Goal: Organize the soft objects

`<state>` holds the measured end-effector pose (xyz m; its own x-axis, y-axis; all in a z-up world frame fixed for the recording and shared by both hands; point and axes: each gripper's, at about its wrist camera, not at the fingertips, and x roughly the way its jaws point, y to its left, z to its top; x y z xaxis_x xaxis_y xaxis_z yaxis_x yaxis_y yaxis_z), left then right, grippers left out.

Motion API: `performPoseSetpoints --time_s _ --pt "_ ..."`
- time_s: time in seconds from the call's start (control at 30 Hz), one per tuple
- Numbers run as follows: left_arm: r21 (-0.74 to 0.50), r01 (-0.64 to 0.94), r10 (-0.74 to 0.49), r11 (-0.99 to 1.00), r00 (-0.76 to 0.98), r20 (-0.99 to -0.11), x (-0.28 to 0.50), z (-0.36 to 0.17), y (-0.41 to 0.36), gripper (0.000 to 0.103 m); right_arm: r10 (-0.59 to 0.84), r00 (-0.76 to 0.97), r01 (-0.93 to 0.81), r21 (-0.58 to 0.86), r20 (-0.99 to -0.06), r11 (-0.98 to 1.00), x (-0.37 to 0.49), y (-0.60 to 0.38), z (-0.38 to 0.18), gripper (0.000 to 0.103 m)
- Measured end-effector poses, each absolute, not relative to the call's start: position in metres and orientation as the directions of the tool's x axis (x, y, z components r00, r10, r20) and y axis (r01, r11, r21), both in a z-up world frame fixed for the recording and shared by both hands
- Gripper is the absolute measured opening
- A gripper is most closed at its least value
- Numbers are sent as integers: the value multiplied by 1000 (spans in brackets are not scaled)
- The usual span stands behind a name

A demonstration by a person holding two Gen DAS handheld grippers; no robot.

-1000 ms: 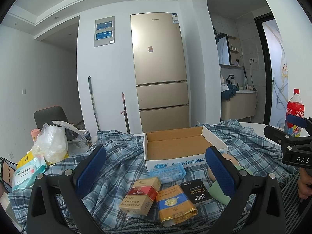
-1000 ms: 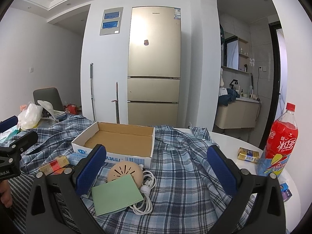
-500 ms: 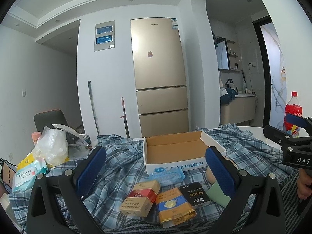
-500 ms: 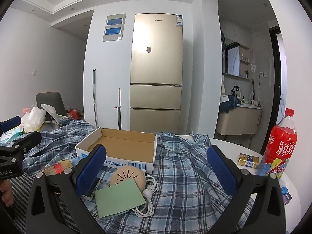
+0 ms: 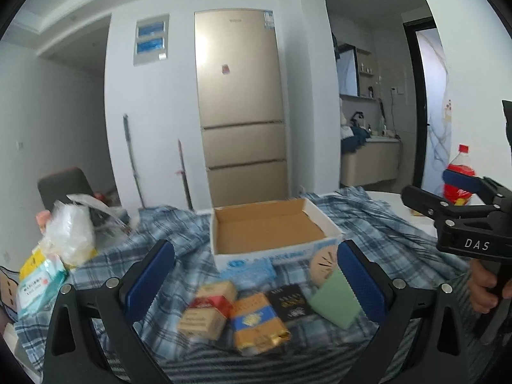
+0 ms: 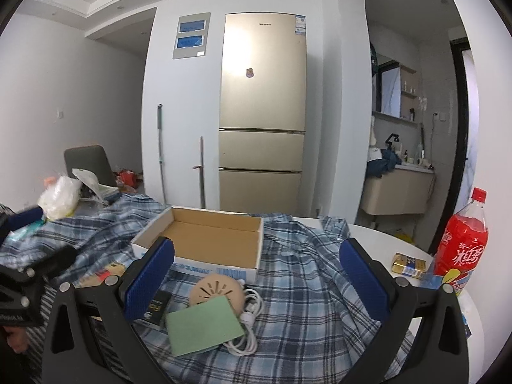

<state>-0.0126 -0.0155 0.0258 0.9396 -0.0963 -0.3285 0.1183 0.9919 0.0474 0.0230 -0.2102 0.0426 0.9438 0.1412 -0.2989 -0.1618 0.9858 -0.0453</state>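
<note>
A blue plaid cloth [image 5: 377, 220] [image 6: 297, 297] lies rumpled over the table. An empty cardboard box [image 5: 268, 230] [image 6: 208, 240] sits on it. In front of the box lie a red-and-tan pack [image 5: 208, 307], a blue-and-gold pack [image 5: 256, 323], a black pack [image 5: 289, 297] and a clear blue packet [image 5: 246, 270]. A green pad [image 6: 204, 323] [image 5: 334, 300] leans on a tan round device [image 6: 214, 291] with a white cable [image 6: 249, 320]. My left gripper [image 5: 254, 283] is open and empty above the packs. My right gripper [image 6: 256, 280] is open and empty above the pad.
A red soda bottle [image 6: 460, 246] and a gold pack [image 6: 409, 264] stand on the bare table at the right. A white plastic bag [image 5: 68, 233] and tissue packs [image 5: 38, 281] lie at the left. A fridge [image 6: 262, 118] and a chair [image 6: 88, 163] stand behind.
Both grippers have risen and tilted a little, so the table sits lower in both views. The left view is blurred by motion. Nothing on the table has moved.
</note>
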Motion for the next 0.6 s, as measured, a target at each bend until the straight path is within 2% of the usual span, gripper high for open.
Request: performPoseSetpoints --time_s 0.07,0.13,0.3,0.43,0.6 --pt "30 104 -89 994 944 -318 -16 32 -15 103 153 939 -176 -48 -309 983 23 -208 50 103" --pt "17 82 -74 997 960 -271 -21 38 -13 103 184 927 -211 -48 -327 976 24 -206 57 103" --pt "54 19 -5 998 970 -242 -19 53 -16 103 229 899 -234 34 -373 972 33 -209 75 103" --pt "88 2 18 996 973 -232 -11 65 -20 103 181 922 -177 45 -342 983 38 -213 86 103" --pt "83 34 -13 996 971 -240 -2 79 -24 103 151 929 -141 54 -338 989 49 -218 90 103"
